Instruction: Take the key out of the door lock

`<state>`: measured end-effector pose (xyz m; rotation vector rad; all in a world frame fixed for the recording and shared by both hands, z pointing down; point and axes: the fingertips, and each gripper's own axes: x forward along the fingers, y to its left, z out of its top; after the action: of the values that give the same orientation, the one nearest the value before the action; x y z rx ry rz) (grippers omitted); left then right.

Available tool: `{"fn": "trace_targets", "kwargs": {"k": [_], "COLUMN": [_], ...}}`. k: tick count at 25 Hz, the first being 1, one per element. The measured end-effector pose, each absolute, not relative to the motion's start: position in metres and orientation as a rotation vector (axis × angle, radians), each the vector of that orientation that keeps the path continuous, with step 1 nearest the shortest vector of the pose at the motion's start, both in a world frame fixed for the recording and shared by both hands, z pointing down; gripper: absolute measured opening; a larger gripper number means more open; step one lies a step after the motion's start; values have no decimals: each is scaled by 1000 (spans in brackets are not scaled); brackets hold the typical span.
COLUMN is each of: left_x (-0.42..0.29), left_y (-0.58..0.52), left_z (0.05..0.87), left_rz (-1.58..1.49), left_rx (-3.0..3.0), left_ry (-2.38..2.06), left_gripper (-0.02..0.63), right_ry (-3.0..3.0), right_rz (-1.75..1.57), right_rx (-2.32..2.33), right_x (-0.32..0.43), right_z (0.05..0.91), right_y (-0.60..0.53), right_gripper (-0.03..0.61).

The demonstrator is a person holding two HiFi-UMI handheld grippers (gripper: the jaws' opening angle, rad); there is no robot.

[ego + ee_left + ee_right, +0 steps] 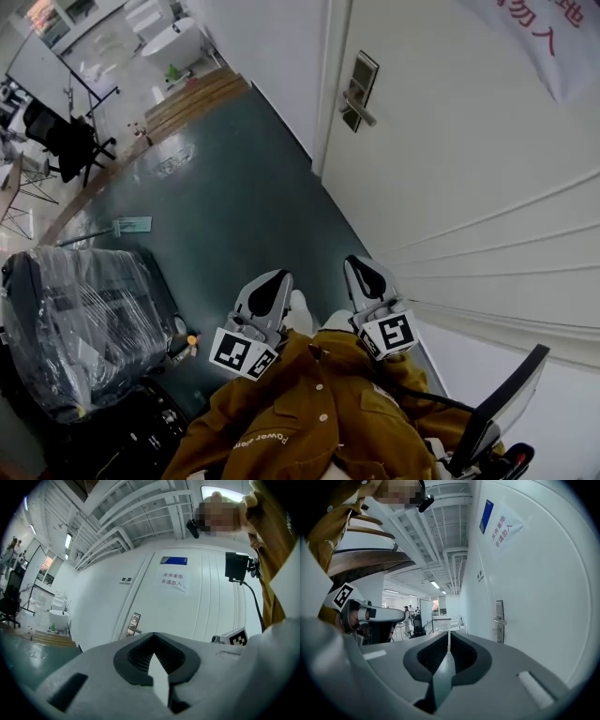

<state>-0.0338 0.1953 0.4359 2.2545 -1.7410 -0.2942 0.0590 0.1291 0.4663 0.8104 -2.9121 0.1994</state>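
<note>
Plainly, the task has not got past its approach. In the head view the left gripper (pixel 272 281) and the right gripper (pixel 361 267) are held low against the person's brown jacket (pixel 319 412), well apart from the lock plate (pixel 359 89) with its lever handle on the white door (pixel 469 141). Both pairs of jaws are together at the tips, with nothing between them; each gripper view shows this. The key itself is too small to make out in any view. I judge it sits in the lock plate below the handle, which the right gripper view shows near the door's edge (pixel 499 620).

The next move calls for stepping across the green floor (pixel 234 206) towards the door. One gripper should be raised to lock height and its jaws parted enough to take the key's head squarely.
</note>
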Motion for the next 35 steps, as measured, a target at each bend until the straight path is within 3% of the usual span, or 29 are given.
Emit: {"fn": "trace_targets", "kwargs": {"k": [13, 23, 35], "left_x": [-89, -69, -86], "left_y": [93, -32, -109], "left_z": [440, 418, 411], "left_rz": [-309, -264, -228], "left_rx": [2260, 2361, 2435], "left_ry": [-1669, -1588, -1540], "left_gripper": [-3, -3, -3], "right_ry": [-2842, -2887, -2898], "right_rz": [202, 216, 257], "right_rx": [902, 942, 930], "right_x": [18, 27, 1], "right_z": [470, 460, 469], "right_y": [28, -87, -137], "right_gripper": [8, 6, 6]}}
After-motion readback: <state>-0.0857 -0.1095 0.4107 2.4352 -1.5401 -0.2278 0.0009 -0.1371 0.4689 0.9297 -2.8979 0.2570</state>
